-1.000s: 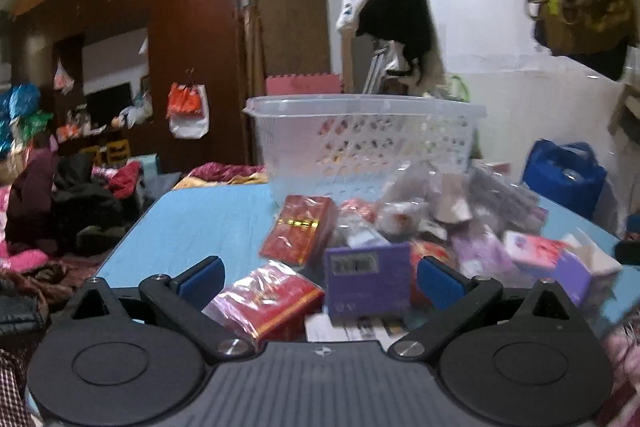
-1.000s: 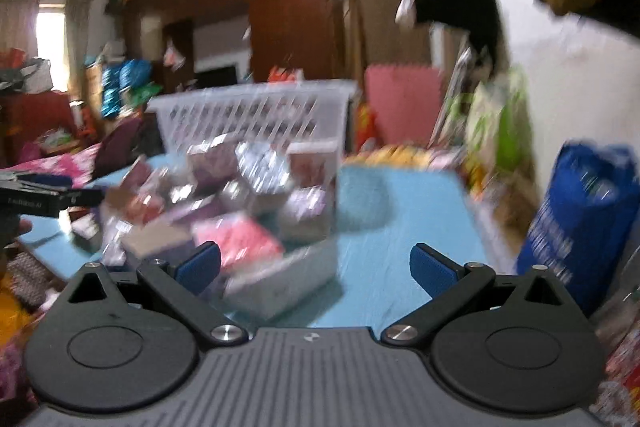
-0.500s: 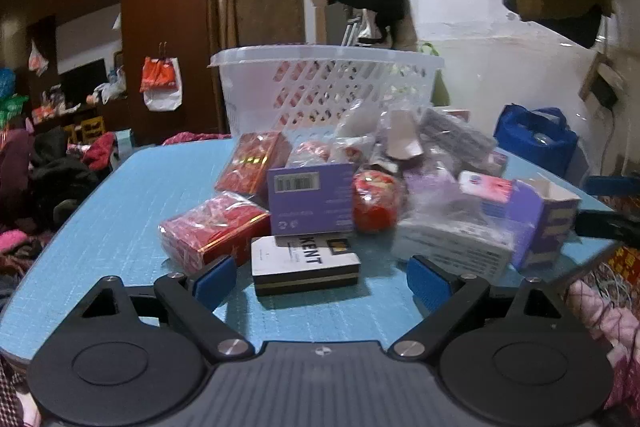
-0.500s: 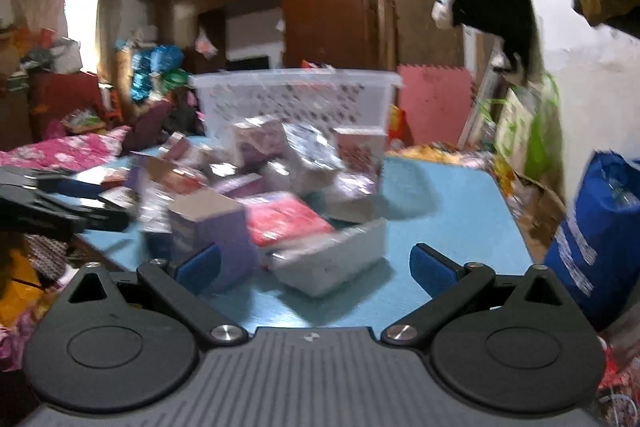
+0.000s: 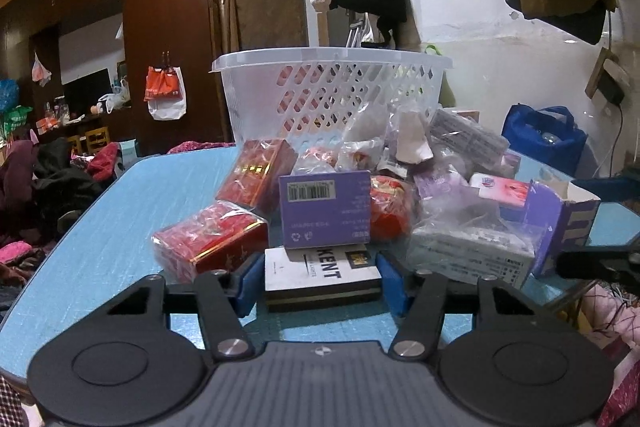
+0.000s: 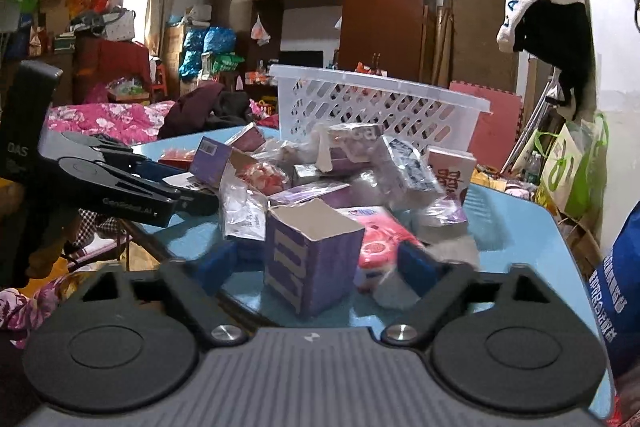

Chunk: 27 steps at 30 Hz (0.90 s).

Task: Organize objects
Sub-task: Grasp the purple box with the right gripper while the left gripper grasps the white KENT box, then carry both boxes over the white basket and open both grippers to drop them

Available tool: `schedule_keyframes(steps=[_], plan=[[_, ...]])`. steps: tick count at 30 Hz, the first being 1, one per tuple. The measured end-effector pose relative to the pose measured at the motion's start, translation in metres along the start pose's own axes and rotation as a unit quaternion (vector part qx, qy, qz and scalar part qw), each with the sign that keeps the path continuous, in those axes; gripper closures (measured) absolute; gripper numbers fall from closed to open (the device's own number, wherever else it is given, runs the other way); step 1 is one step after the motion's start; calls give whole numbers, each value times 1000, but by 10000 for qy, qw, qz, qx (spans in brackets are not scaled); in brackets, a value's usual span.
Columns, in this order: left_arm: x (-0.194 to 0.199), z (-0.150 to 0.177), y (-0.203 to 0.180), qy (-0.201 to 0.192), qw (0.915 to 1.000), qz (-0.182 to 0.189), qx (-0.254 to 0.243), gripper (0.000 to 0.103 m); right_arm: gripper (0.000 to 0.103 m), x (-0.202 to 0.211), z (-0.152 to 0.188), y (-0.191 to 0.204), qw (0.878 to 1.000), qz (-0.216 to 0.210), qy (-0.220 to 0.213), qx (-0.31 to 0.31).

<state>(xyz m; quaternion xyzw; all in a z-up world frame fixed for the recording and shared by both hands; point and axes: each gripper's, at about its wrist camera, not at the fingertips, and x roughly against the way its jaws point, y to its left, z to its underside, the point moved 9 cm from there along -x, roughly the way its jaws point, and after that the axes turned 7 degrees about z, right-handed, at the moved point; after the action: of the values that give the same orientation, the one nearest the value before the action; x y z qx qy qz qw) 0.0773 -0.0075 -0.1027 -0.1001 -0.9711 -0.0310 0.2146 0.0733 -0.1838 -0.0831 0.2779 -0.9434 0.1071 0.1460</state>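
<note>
Behind the heap, the basket (image 5: pixel 332 83) seems empty; both tongs closing, left (image 5: pixel 322 283) around KENT box (image 5: pixel 320 273), right (image 6: pixel 316 263) around purple box (image 6: pixel 310 263).

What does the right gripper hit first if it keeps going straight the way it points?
The open-topped purple carton, standing between the closing jaws of the right gripper, which don't yet visibly press it. Behind it lies the pink packet; exact depth is unclear.

Left gripper (image 5: pixel 322 281), pointing slightly downward, jaws closing, blue pads (image 5: pixel 248 283) at nine and three o'clock of a flat pack lying between them. Right gripper (image 6: pixel 316 265), likewise tilted downward, jaws closing around an upright carton; pads blurred.
</note>
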Motion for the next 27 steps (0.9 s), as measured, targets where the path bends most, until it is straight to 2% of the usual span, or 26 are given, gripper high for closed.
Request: schedule_keyframes(steps=[2,5,6,7,9,11,12,13,16,23,27], plan=[[1,0,-2,7,10000,-19,-63,40,31,0,2,5,9999,-143,55,-21],[1,0,-2,0,10000,-48,-59,39,31,1,5,10,9999,-80,79,129],[1,0,-2,-10,10000,-62,-73,37,31,0,5,11,9998,-75,103,156],[0,0,-3,-26,9999,-118,-119,31,31,-2,5,11,9998,-85,129,154],[1,0,-2,-78,9991,-334,-266,24,45,-8,8,10,9996,-79,216,132],[2,1,-3,-91,9990,-323,-305,25,45,-11,11,8,9996,-99,246,97],[3,0,-3,-79,9992,-279,-289,29,46,-10,11,7,9997,-129,219,36],[4,0,-3,-75,9994,-210,-246,40,46,-9,11,5,9997,-134,209,-11],[8,-1,0,-90,9997,-174,-164,41,46,-2,5,-2,9997,-156,66,-195],[37,-32,12,-566,9982,-181,-98,41,46,15,-35,-23,9985,-133,-362,-390],[20,-49,25,-518,9984,33,223,41,46,7,-61,-32,9980,-157,-451,-415]])
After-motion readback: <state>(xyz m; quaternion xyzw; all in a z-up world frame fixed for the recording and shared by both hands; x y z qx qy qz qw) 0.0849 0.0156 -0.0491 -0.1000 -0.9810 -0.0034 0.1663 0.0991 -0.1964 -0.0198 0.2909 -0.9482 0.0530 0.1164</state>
